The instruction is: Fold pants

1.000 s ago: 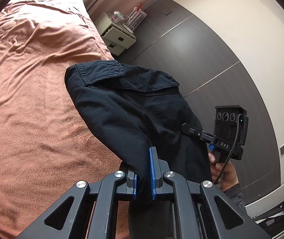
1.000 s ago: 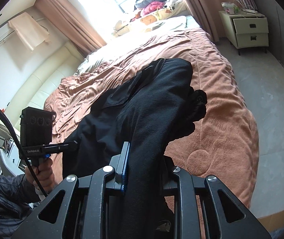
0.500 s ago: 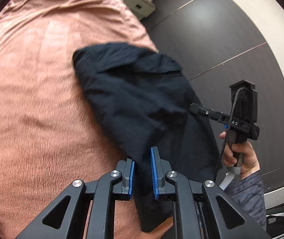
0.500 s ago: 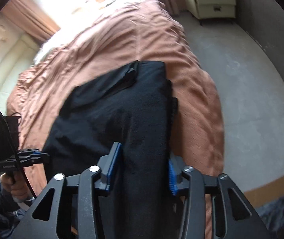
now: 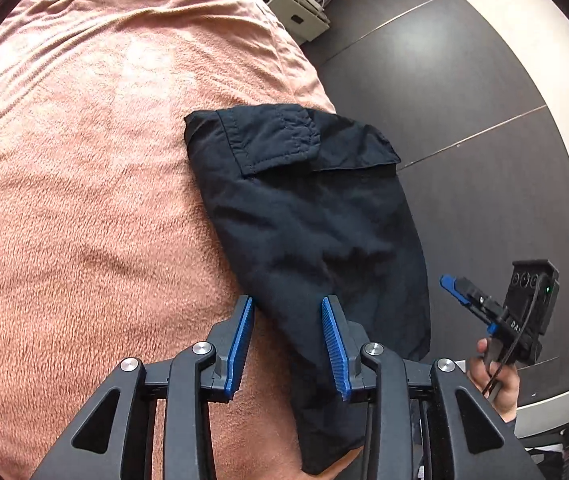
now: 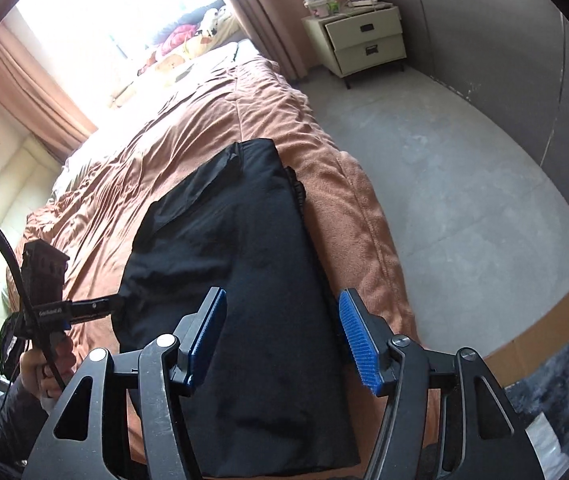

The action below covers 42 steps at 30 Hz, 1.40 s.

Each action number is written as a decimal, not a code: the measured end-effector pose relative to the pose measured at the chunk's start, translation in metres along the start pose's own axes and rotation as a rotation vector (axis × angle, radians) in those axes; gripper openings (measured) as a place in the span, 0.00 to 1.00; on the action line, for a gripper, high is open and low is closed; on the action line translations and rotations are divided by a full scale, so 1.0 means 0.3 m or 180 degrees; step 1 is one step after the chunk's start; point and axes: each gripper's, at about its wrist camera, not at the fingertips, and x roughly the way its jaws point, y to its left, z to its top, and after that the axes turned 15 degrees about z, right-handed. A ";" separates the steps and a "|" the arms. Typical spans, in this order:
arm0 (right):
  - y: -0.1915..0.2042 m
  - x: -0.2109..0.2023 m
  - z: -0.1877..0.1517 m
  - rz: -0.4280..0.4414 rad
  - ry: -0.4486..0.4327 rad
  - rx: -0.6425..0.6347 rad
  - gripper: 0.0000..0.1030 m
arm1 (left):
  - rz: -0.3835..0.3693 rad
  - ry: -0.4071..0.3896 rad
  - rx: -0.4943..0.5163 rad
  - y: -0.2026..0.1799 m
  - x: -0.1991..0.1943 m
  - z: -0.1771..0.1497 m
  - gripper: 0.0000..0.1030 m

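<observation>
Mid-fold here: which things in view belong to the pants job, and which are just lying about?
Job:
- black pants, folded on the bed
- left gripper, opening
- right gripper, opening
- brown blanket

Lying about:
- nightstand
- curtains
- heap at the window

Your right gripper (image 6: 282,334) is over the near end of the folded black pants (image 6: 244,280), jaws opening; the fabric sits between the blue pads (image 6: 358,340) and neither pad presses on it. The pants lie in a long folded stack on the brown blanket (image 6: 188,140), close to the bed's right edge, running away from you toward the pillows. Your left gripper (image 6: 118,302) comes in from the left, its tip at the pants' left edge; whether it touches the cloth is unclear. Your left hand (image 6: 44,364) holds its handle with a black cable (image 6: 0,248) arching over. A cream nightstand (image 6: 364,40) stands on the grey floor (image 6: 464,180) beyond, beside the curtain (image 6: 260,12).
</observation>
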 end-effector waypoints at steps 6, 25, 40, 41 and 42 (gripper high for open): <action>0.047 -0.042 -0.092 -0.0098 -0.0177 0.0080 0.56 | 0.0038 0.0014 0.0059 -0.009 0.036 0.050 0.36; 0.043 0.109 -0.278 -0.0766 0.0042 0.0005 0.56 | 0.0085 -0.0337 0.0037 0.028 0.063 0.171 0.36; 0.235 -0.025 -0.352 -0.0721 -0.0294 0.0121 0.56 | 0.0138 -0.0054 0.0172 0.002 0.056 -0.030 0.36; 0.248 -0.023 -0.360 -0.0691 -0.0305 0.0125 0.56 | 0.0124 -0.0040 0.0198 -0.007 0.052 -0.047 0.36; 0.264 -0.015 -0.357 -0.0659 -0.0314 0.0118 0.56 | 0.0102 -0.0025 0.0226 -0.018 0.050 -0.064 0.36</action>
